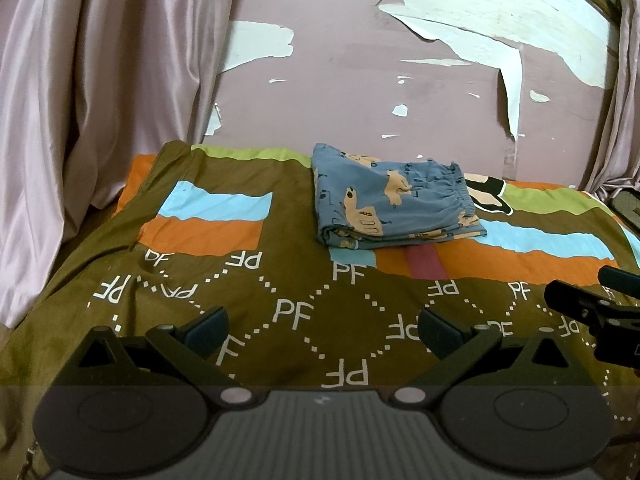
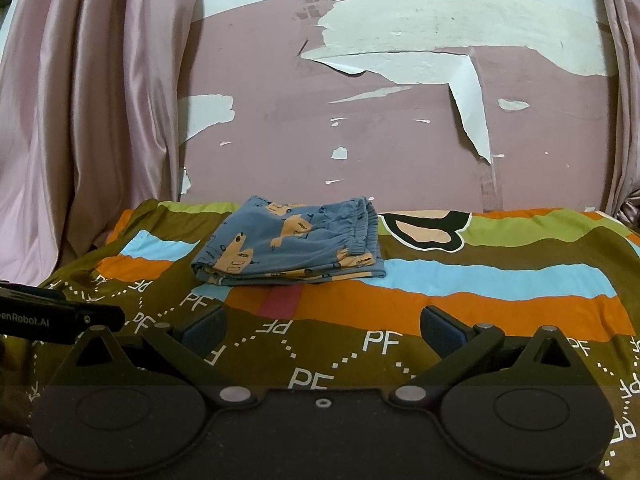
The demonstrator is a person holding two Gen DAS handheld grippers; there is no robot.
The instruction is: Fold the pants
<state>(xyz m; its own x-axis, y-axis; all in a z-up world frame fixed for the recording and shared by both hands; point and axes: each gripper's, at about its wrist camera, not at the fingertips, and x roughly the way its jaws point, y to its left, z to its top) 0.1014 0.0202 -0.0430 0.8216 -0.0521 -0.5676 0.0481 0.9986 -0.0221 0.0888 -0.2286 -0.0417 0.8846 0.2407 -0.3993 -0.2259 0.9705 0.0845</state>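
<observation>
Pants folded, both my grippers empty

Blue printed pants [image 1: 394, 200] on bedsheet [image 1: 240, 280] — soft, light; I'd pinch the elastic waistband [image 1: 460, 190]. Left hand-held gripper [image 1: 322, 330] and right hand-held gripper [image 2: 322, 330] spread wide.

A lived-in home bedroom is showing here — a bed [image 1: 280, 300] is lying under a brown patterned sheet [image 2: 440, 288] with bright stripes and "PF" lettering. At 12 o'clock a pink wall [image 2: 380, 128] is shedding its paint in large flakes; at 9 o'clock pale satin curtains [image 1: 92, 92] are hanging in folds.
</observation>
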